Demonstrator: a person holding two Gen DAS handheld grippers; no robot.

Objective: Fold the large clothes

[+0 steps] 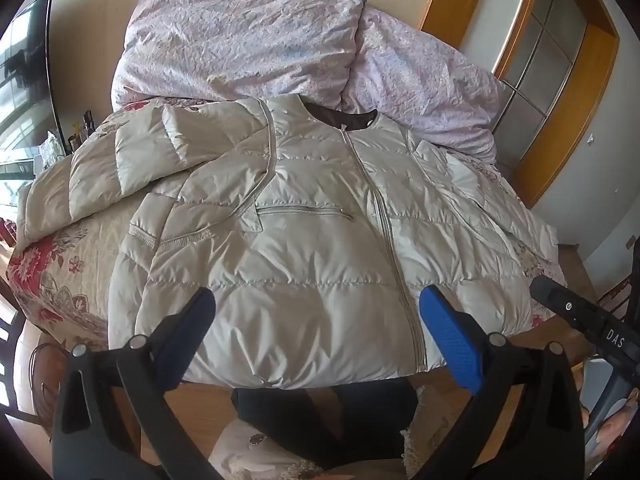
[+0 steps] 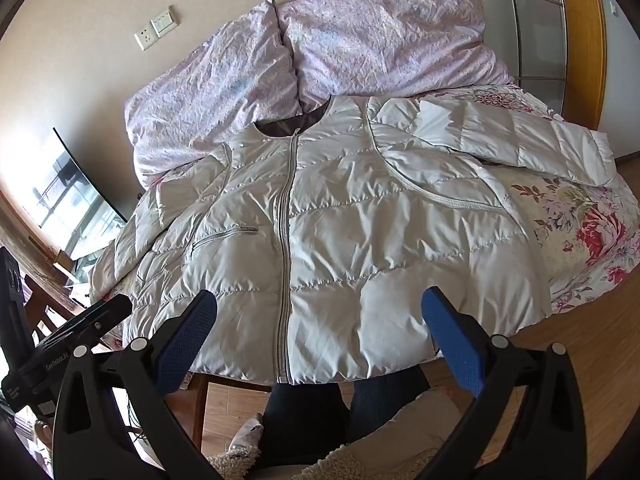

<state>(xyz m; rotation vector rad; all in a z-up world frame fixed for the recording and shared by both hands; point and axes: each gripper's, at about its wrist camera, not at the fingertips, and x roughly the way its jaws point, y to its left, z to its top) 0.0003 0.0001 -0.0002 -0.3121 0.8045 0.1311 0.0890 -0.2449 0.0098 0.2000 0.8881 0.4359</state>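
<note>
A large cream quilted down jacket [image 1: 304, 248] lies face up and zipped on the bed, collar toward the pillows, hem at the near edge. It also shows in the right wrist view [image 2: 360, 240]. Its left sleeve [image 1: 92, 176] is bent out to the left; its right sleeve [image 2: 520, 140] stretches out to the right. My left gripper [image 1: 316, 320] hovers open and empty above the hem. My right gripper [image 2: 320, 320] is also open and empty above the hem. The right gripper's body [image 1: 580, 312] shows at the right of the left wrist view.
A floral bedspread [image 2: 580, 232] covers the bed. A lilac duvet and pillow [image 1: 248, 44] are piled at the head. A TV screen [image 1: 24, 80] stands at left, a wooden door frame [image 1: 568, 112] at right. The person's legs [image 2: 340, 412] stand at the bed's foot on a wood floor.
</note>
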